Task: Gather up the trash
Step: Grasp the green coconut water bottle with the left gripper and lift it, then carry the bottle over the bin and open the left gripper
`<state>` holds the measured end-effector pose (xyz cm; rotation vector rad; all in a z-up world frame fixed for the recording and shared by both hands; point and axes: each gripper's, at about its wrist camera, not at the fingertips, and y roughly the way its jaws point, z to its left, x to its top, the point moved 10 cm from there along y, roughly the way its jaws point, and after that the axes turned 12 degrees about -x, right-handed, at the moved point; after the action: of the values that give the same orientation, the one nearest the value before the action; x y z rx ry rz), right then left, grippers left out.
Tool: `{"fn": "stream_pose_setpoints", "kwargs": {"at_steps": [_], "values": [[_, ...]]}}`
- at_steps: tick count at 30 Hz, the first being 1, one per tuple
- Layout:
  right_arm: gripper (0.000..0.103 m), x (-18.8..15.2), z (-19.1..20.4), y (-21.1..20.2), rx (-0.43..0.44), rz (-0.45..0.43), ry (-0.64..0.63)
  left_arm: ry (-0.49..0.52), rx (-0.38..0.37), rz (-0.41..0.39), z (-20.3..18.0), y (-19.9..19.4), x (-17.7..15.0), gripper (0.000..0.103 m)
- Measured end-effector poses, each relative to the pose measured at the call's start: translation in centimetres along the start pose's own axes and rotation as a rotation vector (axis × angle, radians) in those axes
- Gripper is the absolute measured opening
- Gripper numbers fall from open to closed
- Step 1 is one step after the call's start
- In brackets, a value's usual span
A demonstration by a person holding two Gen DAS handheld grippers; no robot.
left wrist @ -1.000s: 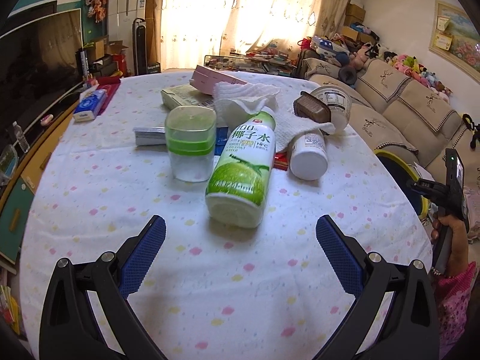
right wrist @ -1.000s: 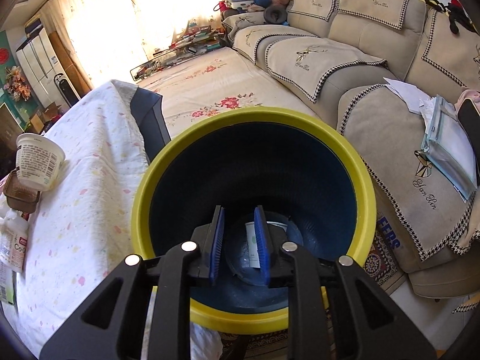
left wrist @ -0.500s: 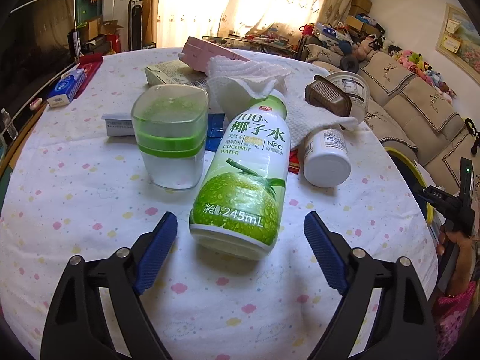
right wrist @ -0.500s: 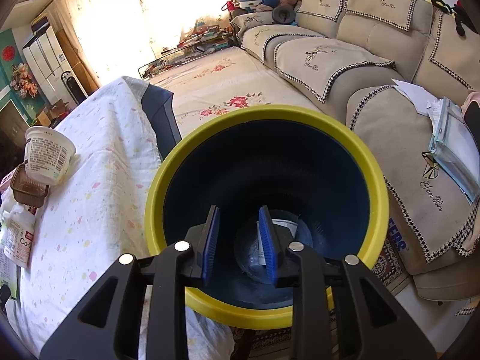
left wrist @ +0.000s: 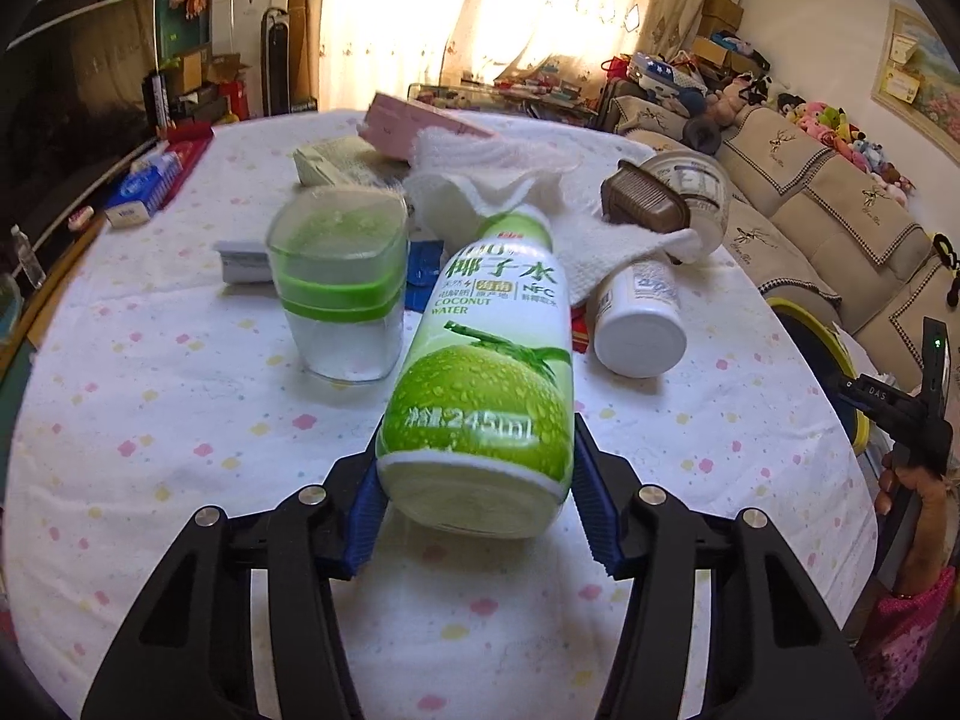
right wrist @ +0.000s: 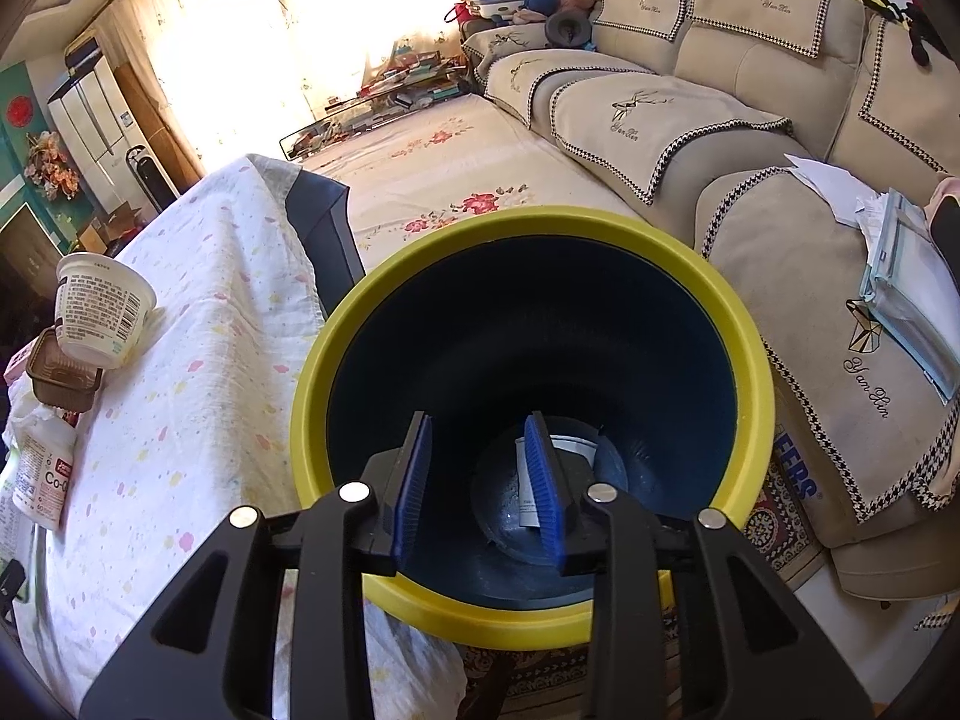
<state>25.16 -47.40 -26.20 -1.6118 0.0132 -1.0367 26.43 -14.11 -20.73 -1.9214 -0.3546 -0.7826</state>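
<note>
A: Bottle (left wrist: 480, 384) status: now betw. the blue pads of the L gripper (left wrist: 477, 510), base end in. 1 s ago the pads stood wide w/ the bottle well ahead on the table (left wrist: 150, 420); 0.5 s ago they flanked it, still apart. Now both pads touch the base, so L is clamped on the bottle.

B: Lifted?

A: Cannot tell. It lies on its side, cap end pointing away, just beside the cup (left wrist: 336, 294). Base looks close to the cloth; no clear gap seen.

B: R gripper (right wrist: 483, 474)?

A: Over the bin (right wrist: 750, 360), nothing betw. its pads. Gap is wider than 1 s ago, so jaws are parted and released. A white item lies on the bin floor.

B: Meaning for task?

A: Judgement: grasp step is done or nearly done; transfer to bin comes next. Bin stands off the table's right edge, well apart from the bottle. More candidates remain on the table: white jar (left wrist: 639, 324), brown tray (left wrist: 645, 201), tub (left wrist: 690, 180).

B: Risk?

A: Grip sits at the base only; round, smooth body may pivot or slip on lift.
</note>
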Motion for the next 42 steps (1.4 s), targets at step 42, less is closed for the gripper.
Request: {"fn": "stream_pose_setpoints", "kwargs": {"at_steps": [42], "values": [[0.031,0.4,-1.7,-2.6,0.029,-0.051,0.031,0.209,-0.055,-0.166,-8.2,-10.4,4.6,0.051]]}}
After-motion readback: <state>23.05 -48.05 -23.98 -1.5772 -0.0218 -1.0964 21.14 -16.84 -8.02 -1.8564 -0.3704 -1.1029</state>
